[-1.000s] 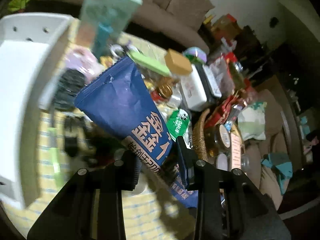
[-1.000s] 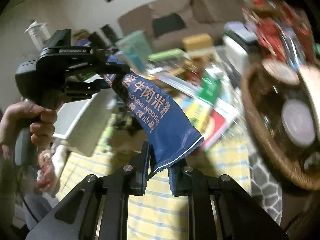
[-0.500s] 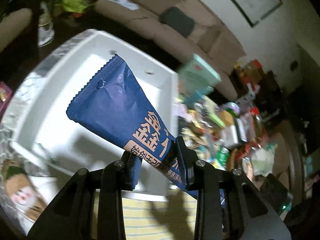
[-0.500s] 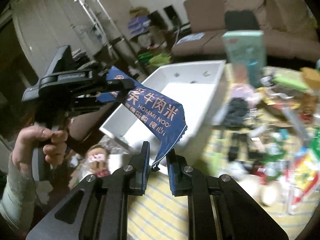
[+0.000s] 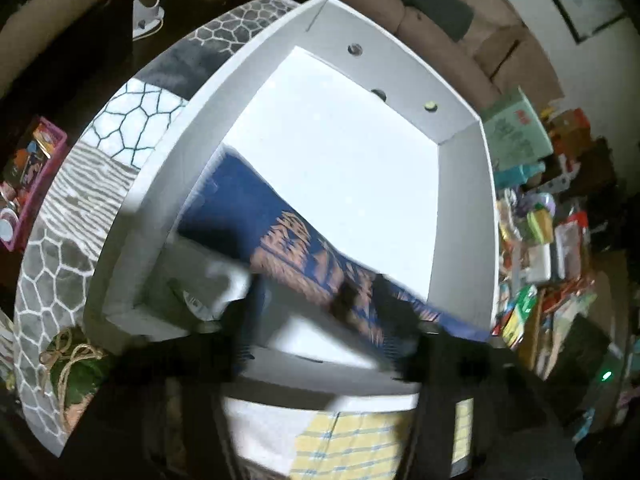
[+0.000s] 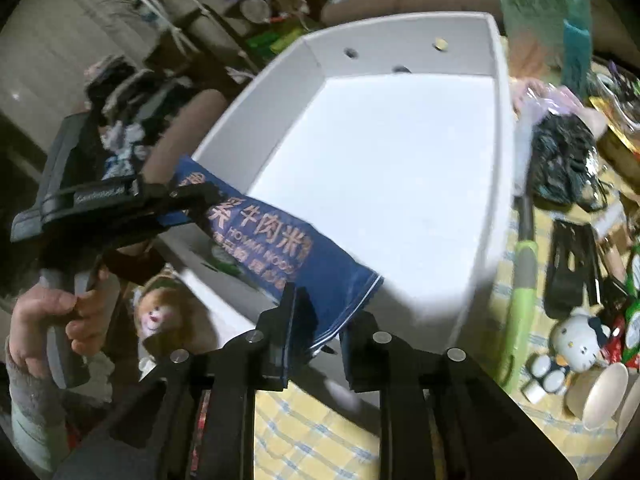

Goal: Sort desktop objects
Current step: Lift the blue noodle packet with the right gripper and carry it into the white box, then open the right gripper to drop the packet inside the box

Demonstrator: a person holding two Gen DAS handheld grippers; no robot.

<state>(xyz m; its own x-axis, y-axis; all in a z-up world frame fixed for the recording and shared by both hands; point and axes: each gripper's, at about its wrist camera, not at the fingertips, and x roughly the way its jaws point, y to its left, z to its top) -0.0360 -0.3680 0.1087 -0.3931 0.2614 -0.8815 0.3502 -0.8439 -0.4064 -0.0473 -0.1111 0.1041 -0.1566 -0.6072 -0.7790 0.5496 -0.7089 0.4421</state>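
A blue noodle packet [image 6: 276, 240] with Chinese lettering hangs over the near left corner of a large white box [image 6: 496, 128]. My left gripper [image 6: 192, 196] still has the packet's far end between its fingers. My right gripper [image 6: 320, 320] has its jaws spread, with the packet's near end lying loose between them. In the left wrist view the packet [image 5: 296, 248] is blurred and stretches across the box [image 5: 464, 200]; that gripper [image 5: 320, 316] is blurred, with wide jaws.
Clutter lies right of the box on a yellow striped cloth [image 6: 312, 440]: a green tube [image 6: 524, 280], a black holder [image 6: 568, 264], a cat figurine [image 6: 576, 340], a teal carton [image 6: 548, 8]. A doll [image 6: 156, 316] lies at left.
Both grippers carried the packet left, from above the clutter to over the white box. The right gripper's jaws have spread apart, and the left gripper's jaws have widened too.
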